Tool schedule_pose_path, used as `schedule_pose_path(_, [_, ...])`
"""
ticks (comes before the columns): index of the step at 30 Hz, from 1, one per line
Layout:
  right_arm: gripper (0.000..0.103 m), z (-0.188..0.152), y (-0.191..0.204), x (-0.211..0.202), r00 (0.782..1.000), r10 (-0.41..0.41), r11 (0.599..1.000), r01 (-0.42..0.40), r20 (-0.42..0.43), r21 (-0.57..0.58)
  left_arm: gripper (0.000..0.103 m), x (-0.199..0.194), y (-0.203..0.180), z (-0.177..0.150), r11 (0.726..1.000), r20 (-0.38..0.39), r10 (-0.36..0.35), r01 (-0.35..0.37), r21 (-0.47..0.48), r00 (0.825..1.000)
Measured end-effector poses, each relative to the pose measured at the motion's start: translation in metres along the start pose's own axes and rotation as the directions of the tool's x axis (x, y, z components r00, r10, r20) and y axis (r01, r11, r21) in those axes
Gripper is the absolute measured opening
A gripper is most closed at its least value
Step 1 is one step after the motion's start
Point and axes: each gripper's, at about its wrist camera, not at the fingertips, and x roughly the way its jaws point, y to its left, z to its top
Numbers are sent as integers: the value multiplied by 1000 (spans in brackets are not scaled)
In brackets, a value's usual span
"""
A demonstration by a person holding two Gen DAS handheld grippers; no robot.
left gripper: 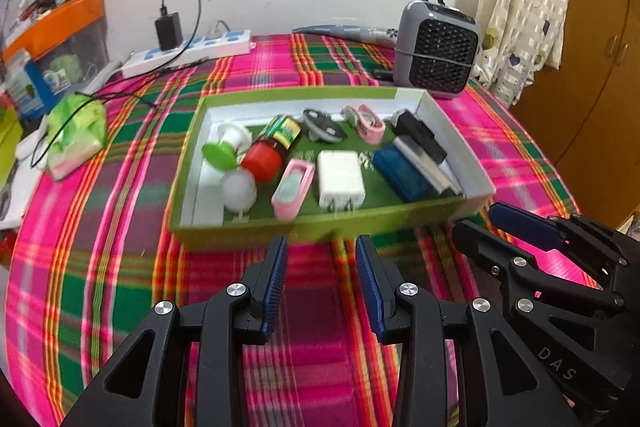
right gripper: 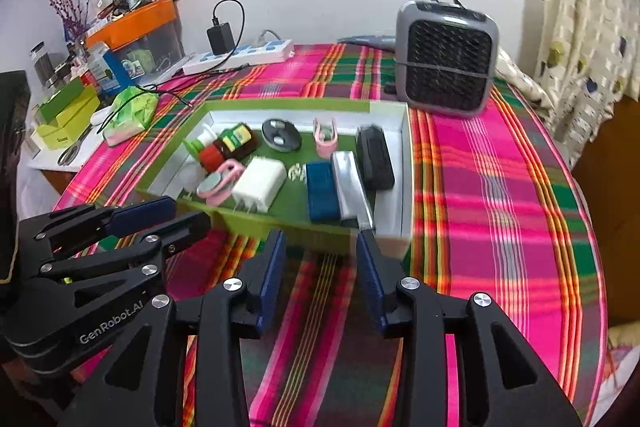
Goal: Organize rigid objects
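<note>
A green cardboard box [left gripper: 320, 225] [right gripper: 280, 223] stands on the plaid cloth and holds several small rigid objects: a red-capped bottle [left gripper: 272, 147], a white charger [left gripper: 340, 179] [right gripper: 260, 183], a pink case [left gripper: 292, 189], a blue box [left gripper: 402, 173] [right gripper: 322, 191], a black box [left gripper: 422, 137] [right gripper: 374, 157], a pink clip [left gripper: 368, 123] and a dark round piece [left gripper: 324, 125]. My left gripper [left gripper: 322, 247] is open and empty, just in front of the box's near wall. My right gripper [right gripper: 322, 239] is open and empty at the same wall, to the right of the left one.
A grey mesh-front fan [left gripper: 438, 51] [right gripper: 448, 59] stands behind the box at the right. A white power strip [left gripper: 188, 53] with a black adapter lies at the back left. A green tissue pack [left gripper: 76, 133] and clutter sit at the left edge.
</note>
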Motion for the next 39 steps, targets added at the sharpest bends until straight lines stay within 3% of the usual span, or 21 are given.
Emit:
schedule_pose_path(5, [46, -20, 6, -2, 999, -45, 999, 45, -12, -15, 34, -7, 1, -21, 1000, -8, 17, -18, -14, 1000])
schedule_pose_path(17, [47, -47, -4, -1, 987, -139, 990, 141, -79, 17, 34, -3, -2, -50, 999, -61, 36, -38, -30, 997])
schedule_pose_path(25, [50, -56, -7, -4, 984, -157, 987, 160, -86, 28, 35, -5, -6, -54, 998, -44, 56, -57, -31, 997])
schedule_pose_path(29, [59, -60, -10, -6, 981, -176, 983, 179, -84, 40, 35, -6, -12, -59, 996, -22, 89, -89, -15, 996])
schedule_pose_path(39, [61, -62, -12, -8, 982, -173, 983, 178, -80, 50, 41, -5, -16, -60, 995, -11, 104, -104, -4, 994])
